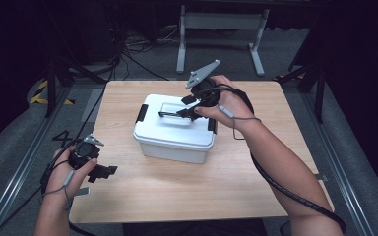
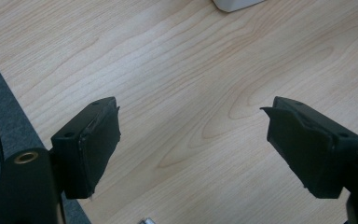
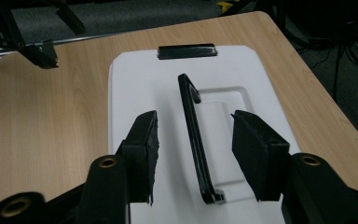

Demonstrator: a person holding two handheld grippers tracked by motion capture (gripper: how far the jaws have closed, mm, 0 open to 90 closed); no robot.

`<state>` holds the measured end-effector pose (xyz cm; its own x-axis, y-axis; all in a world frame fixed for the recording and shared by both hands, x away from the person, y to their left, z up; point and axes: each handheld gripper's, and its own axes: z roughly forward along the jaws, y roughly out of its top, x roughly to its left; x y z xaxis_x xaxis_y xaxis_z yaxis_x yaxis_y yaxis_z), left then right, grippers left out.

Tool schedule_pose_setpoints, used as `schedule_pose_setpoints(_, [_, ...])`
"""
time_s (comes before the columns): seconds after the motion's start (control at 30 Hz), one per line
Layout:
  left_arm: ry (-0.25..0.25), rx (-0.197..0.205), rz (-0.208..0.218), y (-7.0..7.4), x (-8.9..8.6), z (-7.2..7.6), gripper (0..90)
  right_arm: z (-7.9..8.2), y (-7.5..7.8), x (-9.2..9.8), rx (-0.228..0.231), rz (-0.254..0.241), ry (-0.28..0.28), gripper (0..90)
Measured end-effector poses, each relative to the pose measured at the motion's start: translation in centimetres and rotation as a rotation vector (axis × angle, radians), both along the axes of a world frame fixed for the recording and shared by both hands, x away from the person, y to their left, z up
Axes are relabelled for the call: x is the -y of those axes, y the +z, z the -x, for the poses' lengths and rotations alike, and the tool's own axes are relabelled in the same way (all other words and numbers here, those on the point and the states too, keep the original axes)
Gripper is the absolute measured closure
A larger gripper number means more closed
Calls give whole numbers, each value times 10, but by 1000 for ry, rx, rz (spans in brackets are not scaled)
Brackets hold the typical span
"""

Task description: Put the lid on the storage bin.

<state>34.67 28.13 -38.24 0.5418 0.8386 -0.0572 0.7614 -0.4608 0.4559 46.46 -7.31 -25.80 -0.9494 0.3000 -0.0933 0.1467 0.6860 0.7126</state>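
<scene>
Wooden bench [image 1: 187,191] with a white lidded box [image 1: 174,129] sitting around the middle, its black handle [image 3: 193,135] standing up off the lid. Right tool [image 3: 193,156] is over the lid, jaws apart either side of that handle, not touching it. Left tool [image 2: 193,144] hangs wide open over bare bench near the left edge, holding nothing.

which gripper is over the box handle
The right gripper: its open jaws stand either side of the raised black handle on the white box. The left gripper is open over bare table.
</scene>
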Motion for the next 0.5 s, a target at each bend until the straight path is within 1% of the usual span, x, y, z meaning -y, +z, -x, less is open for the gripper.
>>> schedule_pose_setpoints(0.1, [2,0,5,0,1,0,176,2,3,19,-4,-19,-36,519])
schedule_pose_setpoints(0.13, [3,-1,3,0,1,-1,176,2,4,30,-2,-22,-53,519])
schedule_pose_setpoints(0.17, [-6,0,-1,1,2,-2,177,2,4,37,-2,-21,-63,519])
schedule_pose_setpoints(0.2, [-6,0,-1,1,2,-2,177,2,4,37,-2,-21,-63,519])
schedule_pose_setpoints(0.23, [-5,0,-1,1,3,-3,177,2,3,44,-4,-22,-75,519])
schedule_pose_setpoints(0.5, [-25,-7,0,0,11,-9,177,5,-4,110,-17,-27,-193,515])
